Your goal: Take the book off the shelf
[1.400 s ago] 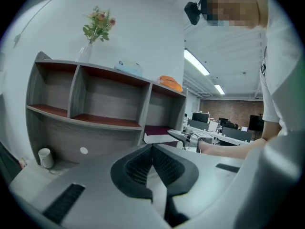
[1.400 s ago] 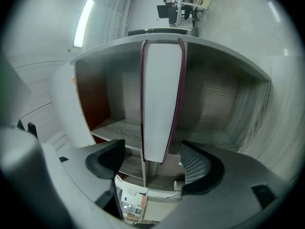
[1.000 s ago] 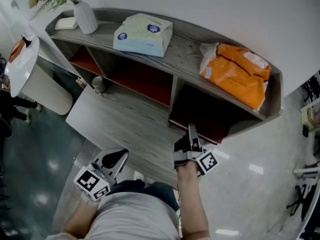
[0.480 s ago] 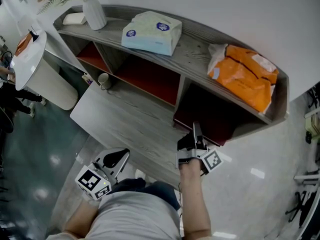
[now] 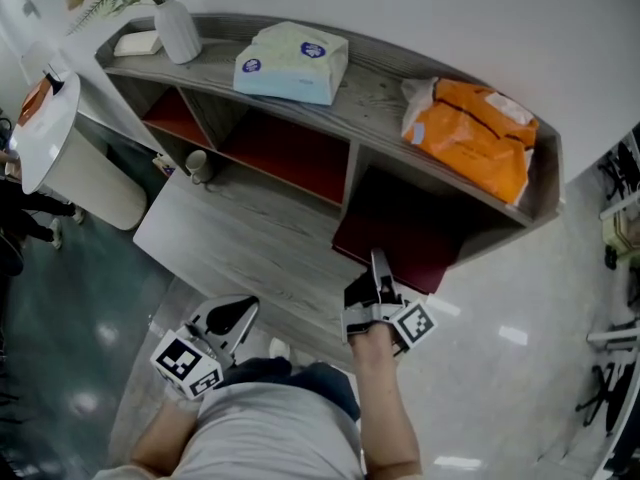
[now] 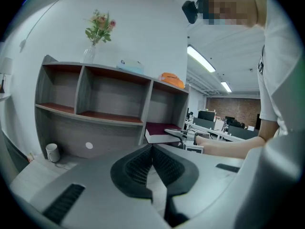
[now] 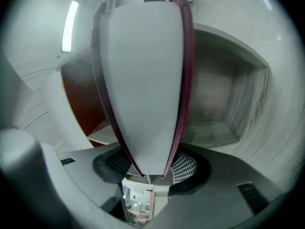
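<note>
The maroon book (image 5: 400, 236) lies flat in the right compartment of the grey shelf (image 5: 370, 108), its near edge sticking out over the front. My right gripper (image 5: 377, 268) is at that edge. In the right gripper view the book (image 7: 143, 80) runs between the jaws, which are closing, and both pads (image 7: 183, 168) touch its covers. My left gripper (image 5: 228, 320) hangs low at the left, away from the shelf, shut and empty. The left gripper (image 6: 152, 168) view shows the book (image 6: 159, 130) and the right gripper from the side.
On top of the shelf sit a tissue pack (image 5: 290, 63), an orange bag (image 5: 470, 138) and a white vase (image 5: 177, 30). A white mug (image 5: 197, 166) stands on the grey desk (image 5: 240, 238) below. A white round stand (image 5: 45, 128) is at the far left.
The right gripper stays at the book's near edge. More of the maroon cover shows past the shelf front than before. The left gripper has not moved.
</note>
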### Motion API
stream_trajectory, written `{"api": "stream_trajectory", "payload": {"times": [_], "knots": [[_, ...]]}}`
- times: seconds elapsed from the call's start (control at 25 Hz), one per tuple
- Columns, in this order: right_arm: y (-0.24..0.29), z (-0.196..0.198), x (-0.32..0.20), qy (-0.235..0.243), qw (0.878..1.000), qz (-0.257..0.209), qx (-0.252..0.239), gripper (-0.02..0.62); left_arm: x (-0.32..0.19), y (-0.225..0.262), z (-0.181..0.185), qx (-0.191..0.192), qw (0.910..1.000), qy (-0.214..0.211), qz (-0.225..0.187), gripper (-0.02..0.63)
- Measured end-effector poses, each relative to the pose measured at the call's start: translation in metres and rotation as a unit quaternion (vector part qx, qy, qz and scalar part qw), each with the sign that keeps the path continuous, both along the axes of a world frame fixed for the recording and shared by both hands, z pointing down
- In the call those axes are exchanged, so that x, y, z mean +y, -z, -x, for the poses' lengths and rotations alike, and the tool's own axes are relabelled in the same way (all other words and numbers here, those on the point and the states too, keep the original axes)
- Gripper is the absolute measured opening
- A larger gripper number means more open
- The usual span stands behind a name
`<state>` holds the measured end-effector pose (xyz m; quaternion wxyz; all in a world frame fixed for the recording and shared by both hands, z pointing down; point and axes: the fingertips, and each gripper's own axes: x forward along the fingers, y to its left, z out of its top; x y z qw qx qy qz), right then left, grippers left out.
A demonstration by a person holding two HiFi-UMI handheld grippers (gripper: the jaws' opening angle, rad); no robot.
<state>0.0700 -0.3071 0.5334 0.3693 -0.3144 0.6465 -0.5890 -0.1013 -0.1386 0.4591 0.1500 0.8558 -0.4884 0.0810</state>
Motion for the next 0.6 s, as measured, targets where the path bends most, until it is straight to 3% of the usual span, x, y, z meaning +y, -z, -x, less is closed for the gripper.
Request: {"api": "stream_trajectory", "payload": {"times": [0.6], "knots": [[0.004,0.005,0.059,0.025,0.999,-0.001,0.048,0.227,-0.005,0.008,-0.019,0.031,0.9977,-0.06,-0.012,0.015]]}}
